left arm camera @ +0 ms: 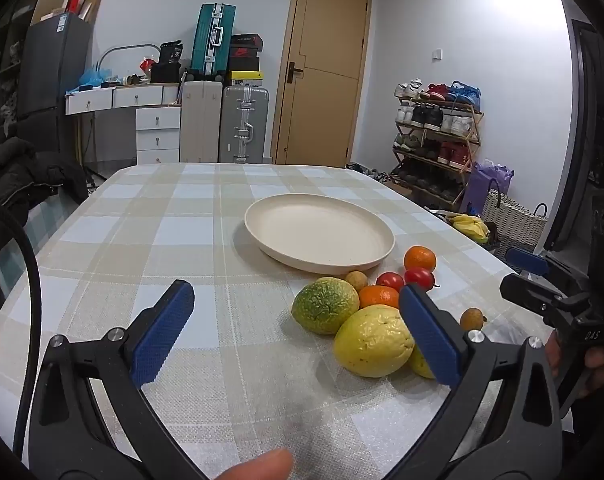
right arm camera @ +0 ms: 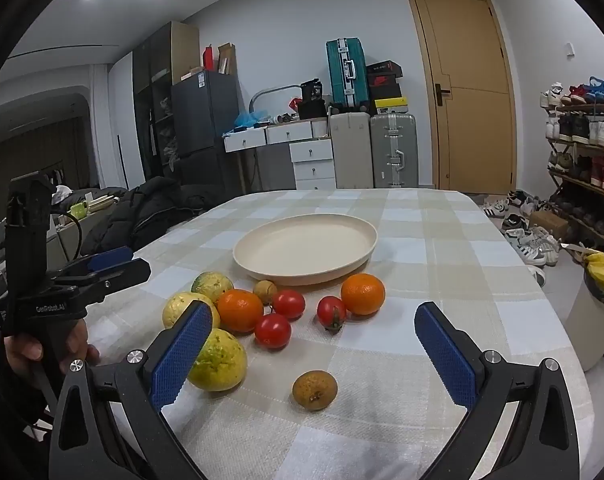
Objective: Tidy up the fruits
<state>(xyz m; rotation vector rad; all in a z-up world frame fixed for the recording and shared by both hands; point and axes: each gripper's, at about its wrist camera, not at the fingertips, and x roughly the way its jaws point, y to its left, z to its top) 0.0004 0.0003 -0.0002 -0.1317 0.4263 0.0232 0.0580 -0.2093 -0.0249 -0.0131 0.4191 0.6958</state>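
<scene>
Fruits [right arm camera: 262, 312] lie in a loose cluster on the checked tablecloth [left arm camera: 142, 248], just on the near side of the cream plate [right arm camera: 258, 252], which holds nothing yet. Counted from the right wrist view: three yellow-green citrus-like fruits on the left, two oranges, three red tomatoes, one small brown fruit touching or nearly touching the plate rim, and a second small brown fruit [right arm camera: 315, 390] lying alone, nearest to me.

My left gripper [left arm camera: 298, 336] is spread wide and holds nothing; bare cloth lies between its blue pads, with the large yellow fruit [left arm camera: 372, 342] just inside the right pad. My right gripper [right arm camera: 314, 354] is likewise fully apart and empty, tilted down toward the table, with the lone brown fruit sitting between its fingers, untouched.

Judgement: the task is at its start, with no fruit sorted and the first pick still being approached. The lone brown fruit is the handiest target for the right side. The next move calls for lowering until the pads flank it, closing gently since it is small and round and may roll, then carrying it far over the cluster to the plate.
</scene>
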